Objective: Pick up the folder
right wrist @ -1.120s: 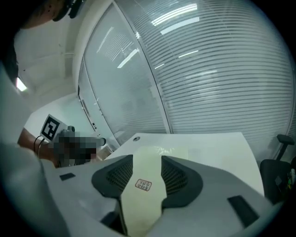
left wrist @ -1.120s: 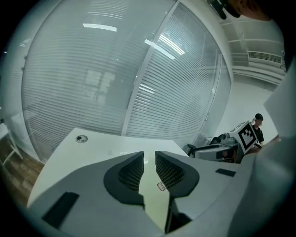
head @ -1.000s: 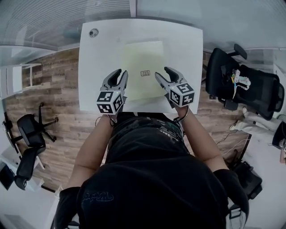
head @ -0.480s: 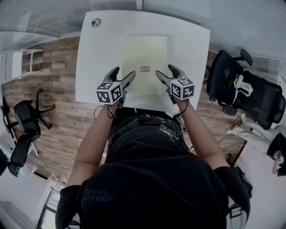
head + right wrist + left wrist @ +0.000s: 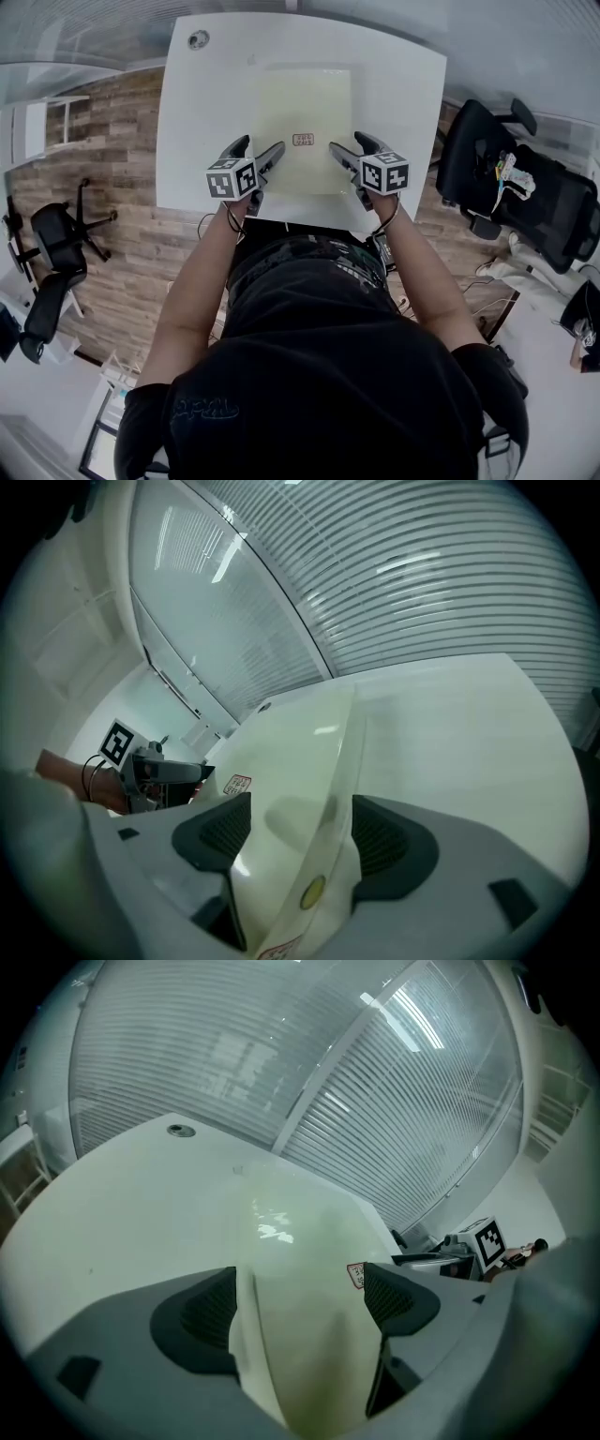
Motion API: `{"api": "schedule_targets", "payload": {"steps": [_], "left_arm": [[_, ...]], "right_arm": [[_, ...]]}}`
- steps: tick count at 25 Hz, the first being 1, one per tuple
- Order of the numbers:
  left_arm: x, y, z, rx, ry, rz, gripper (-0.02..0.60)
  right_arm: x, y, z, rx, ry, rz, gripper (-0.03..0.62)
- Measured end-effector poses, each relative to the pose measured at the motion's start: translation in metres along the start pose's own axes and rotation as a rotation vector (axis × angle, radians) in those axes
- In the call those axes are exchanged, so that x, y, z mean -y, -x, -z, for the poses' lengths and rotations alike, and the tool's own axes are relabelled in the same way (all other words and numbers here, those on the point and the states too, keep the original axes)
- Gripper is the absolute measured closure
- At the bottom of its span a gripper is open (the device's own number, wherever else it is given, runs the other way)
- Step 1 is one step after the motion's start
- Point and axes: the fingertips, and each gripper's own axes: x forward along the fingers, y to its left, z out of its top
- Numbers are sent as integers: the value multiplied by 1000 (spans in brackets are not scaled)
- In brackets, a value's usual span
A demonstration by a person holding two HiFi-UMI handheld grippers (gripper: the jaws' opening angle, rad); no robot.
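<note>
A pale yellow-green translucent folder (image 5: pixel 302 108) lies flat on the white table (image 5: pixel 202 122), with a small red-printed label (image 5: pixel 303 141) near its front. My left gripper (image 5: pixel 260 150) is at the folder's near left corner. Its jaws are opening and the folder's left edge (image 5: pixel 291 1241) runs between them, no pad pressing on it. My right gripper (image 5: pixel 350 145) is at the near right corner, jaws also opening. The folder's right edge (image 5: pixel 300 752) passes between its pads without being squeezed. In their own views the left gripper (image 5: pixel 300 1288) and right gripper (image 5: pixel 300 827) both stand wide.
A round cable grommet (image 5: pixel 198 39) sits in the table's far left corner. A glass wall with blinds runs behind the table. Black office chairs stand on the right (image 5: pixel 525 187) and on the left (image 5: pixel 56 253) on the wood floor.
Both grippers have come down toward the table and their jaws have spread wider. They now sit at the folder's two near corners.
</note>
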Motion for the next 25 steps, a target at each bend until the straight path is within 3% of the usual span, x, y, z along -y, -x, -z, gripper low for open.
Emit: {"api": "schedule_targets", "payload": {"steps": [9,15,25], "left_arm": [[-17,-10,15,-71,71,-7,132],[-14,-19,30,-146,122,39,123],[-12,-22,32,-163,105,54,121]], "right_arm": [[3,-13,7,-36,-65,-39,261],[6,-16,10,-59,-106,-78,253],[10,-23,17,-66,-192,-123,238]]}}
